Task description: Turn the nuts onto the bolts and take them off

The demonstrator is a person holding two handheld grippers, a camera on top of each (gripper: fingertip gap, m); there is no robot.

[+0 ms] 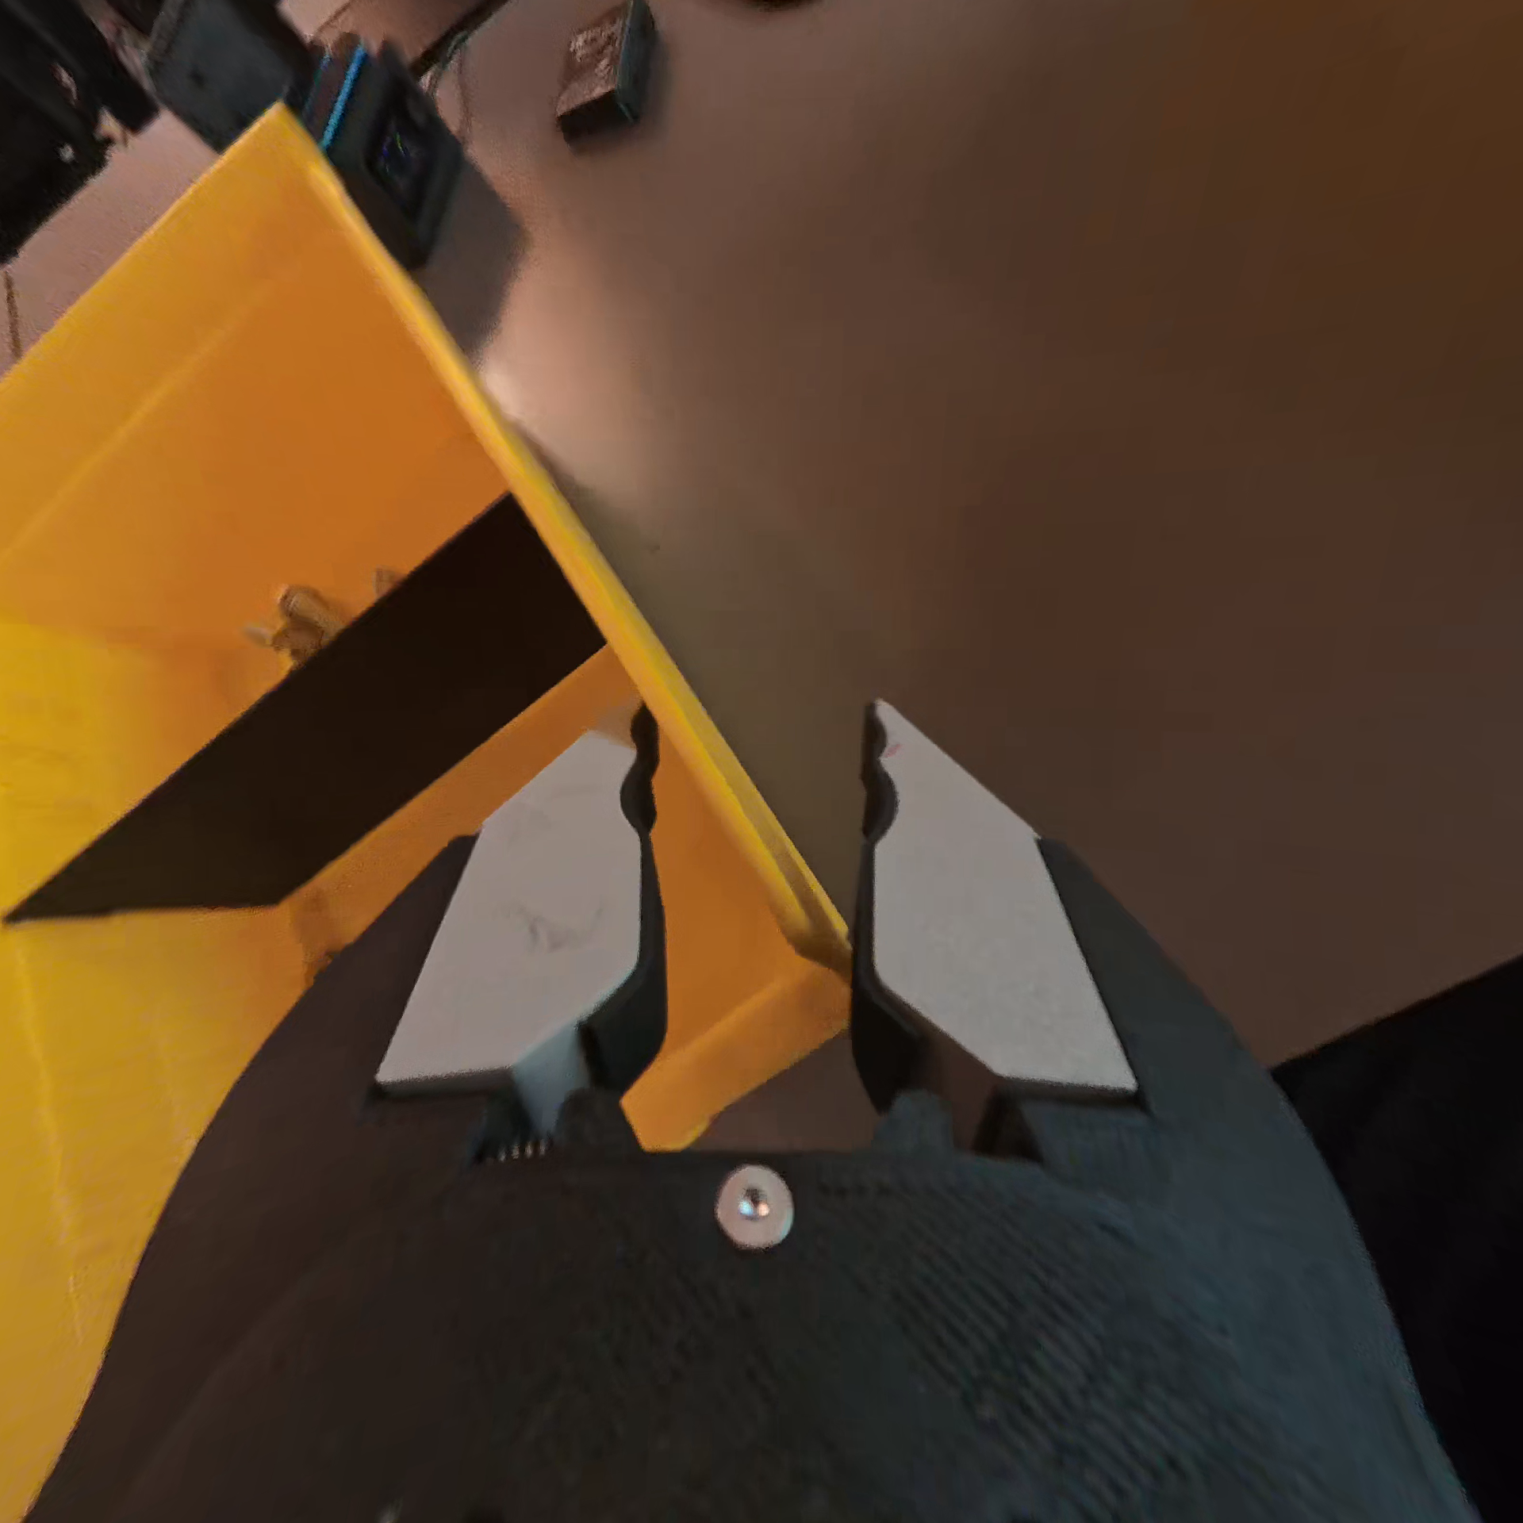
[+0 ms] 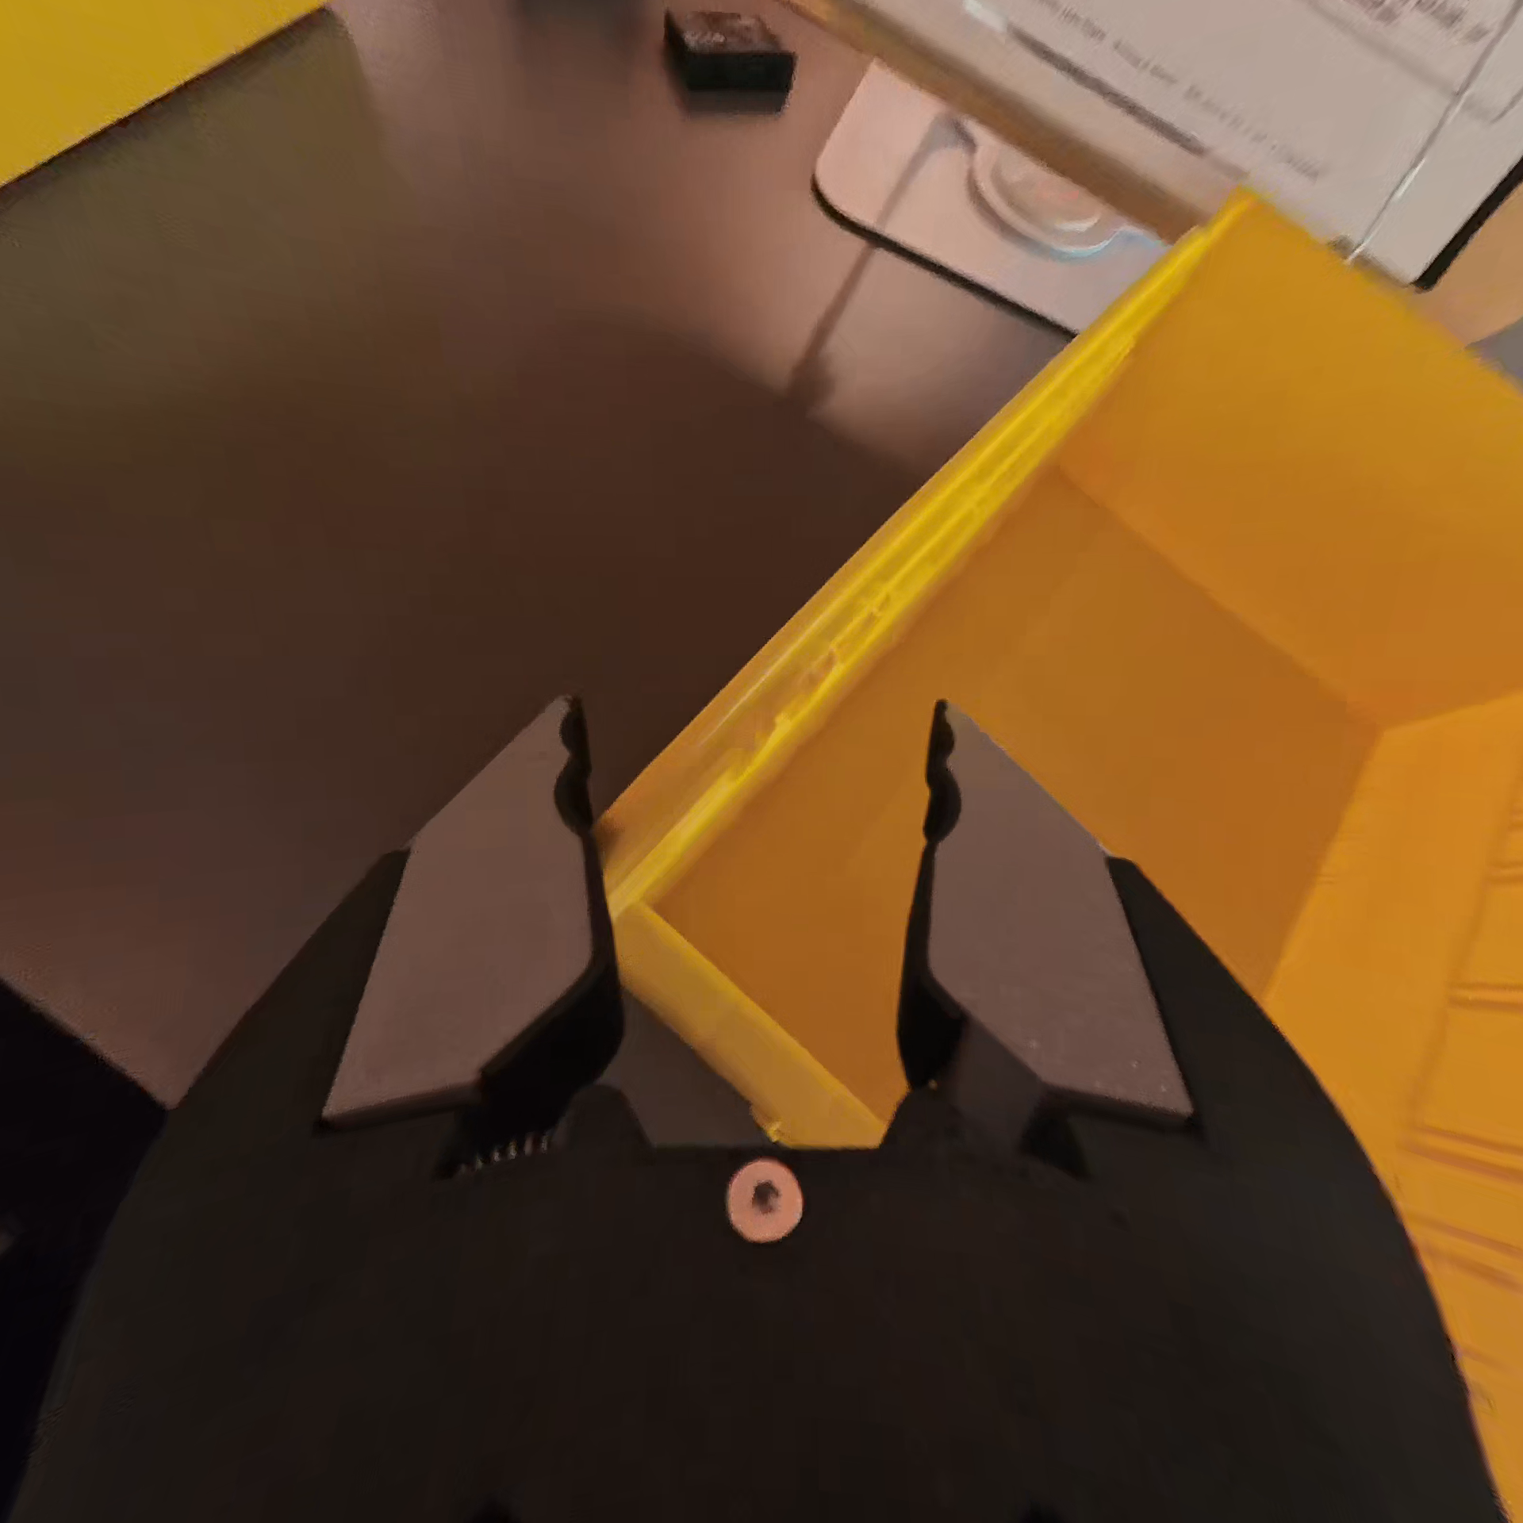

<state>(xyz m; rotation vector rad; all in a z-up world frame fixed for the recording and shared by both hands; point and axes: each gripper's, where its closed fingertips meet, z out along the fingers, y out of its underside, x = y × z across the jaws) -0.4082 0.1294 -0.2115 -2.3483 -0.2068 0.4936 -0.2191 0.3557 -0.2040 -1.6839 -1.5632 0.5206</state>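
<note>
In the left wrist view a yellow bin (image 1: pixel 214 461) fills the left side. Small pale metal parts (image 1: pixel 297 618), blurred, lie inside it behind a black divider strip (image 1: pixel 330 742). My left gripper (image 1: pixel 754 717) is open and empty, and its fingers straddle the bin's right rim. In the right wrist view a second yellow bin (image 2: pixel 1154 700) lies at the right, and no parts show in the part of it I see. My right gripper (image 2: pixel 758 713) is open and empty over that bin's left rim and near corner.
A dark brown table (image 1: pixel 1071 412) carries both bins. A small black block (image 2: pixel 729 49) lies far off, also in the left wrist view (image 1: pixel 606 74). A black device with a blue edge (image 1: pixel 387 140) stands behind the left bin. A clear stand with a white sheet (image 2: pixel 1154 107) sits behind the right bin. The small black block (image 2: pixel 729 49) is about 35 cm from both grippers' fingertips. It is also in sight in the left wrist view (image 1: pixel 627 57).
</note>
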